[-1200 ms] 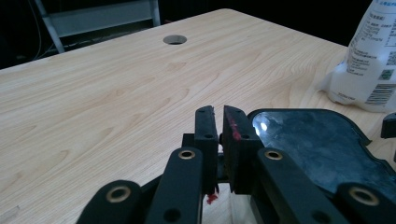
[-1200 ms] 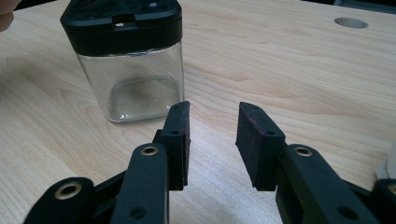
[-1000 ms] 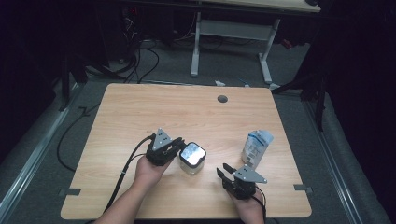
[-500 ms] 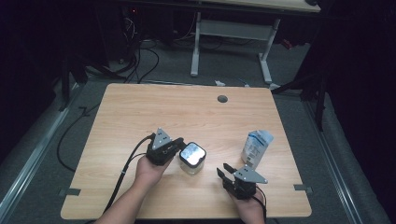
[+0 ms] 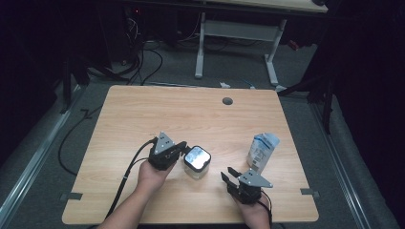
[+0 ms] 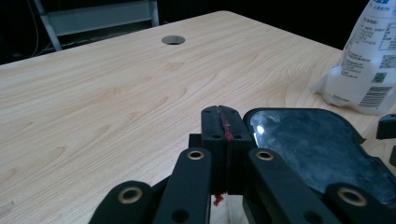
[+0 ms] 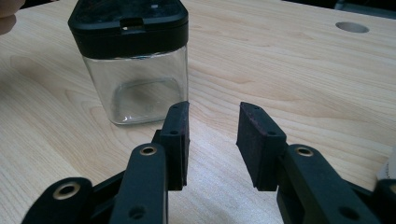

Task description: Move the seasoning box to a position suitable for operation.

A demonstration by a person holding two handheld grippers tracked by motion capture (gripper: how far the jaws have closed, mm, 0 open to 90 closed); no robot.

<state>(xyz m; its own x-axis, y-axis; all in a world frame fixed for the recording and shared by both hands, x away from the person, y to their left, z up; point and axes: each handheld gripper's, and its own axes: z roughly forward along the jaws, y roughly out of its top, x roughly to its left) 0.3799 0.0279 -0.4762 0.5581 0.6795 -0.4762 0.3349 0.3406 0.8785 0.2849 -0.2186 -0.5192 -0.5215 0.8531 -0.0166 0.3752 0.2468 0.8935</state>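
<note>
Left gripper (image 5: 182,149) sits just beside the clear jar (image 5: 196,163), at its black lid (image 6: 322,149); jaws pressed fully together with nothing between them, red pad edges meeting in the left gripper view; tips touch or nearly touch the lid's edge, cannot tell which; likely bracing the jar, or about to work the lid, rather than gripping it. Right gripper (image 5: 231,175) is near the jar on its other side, apart from it; jaws spread moderately wide, empty, bare table (image 7: 303,70) between the pads; in the right gripper view the jar stands upright ahead and to the left of the jaws, lid on, glass body looks empty. Soft white pouch (image 5: 261,151) stands just ahead of the right gripper, upright, untouched; plausibly the refill source. Judgement: right needs to swing left and advance to take the jar body; gap looks narrower than the jar, so widen first.
</note>
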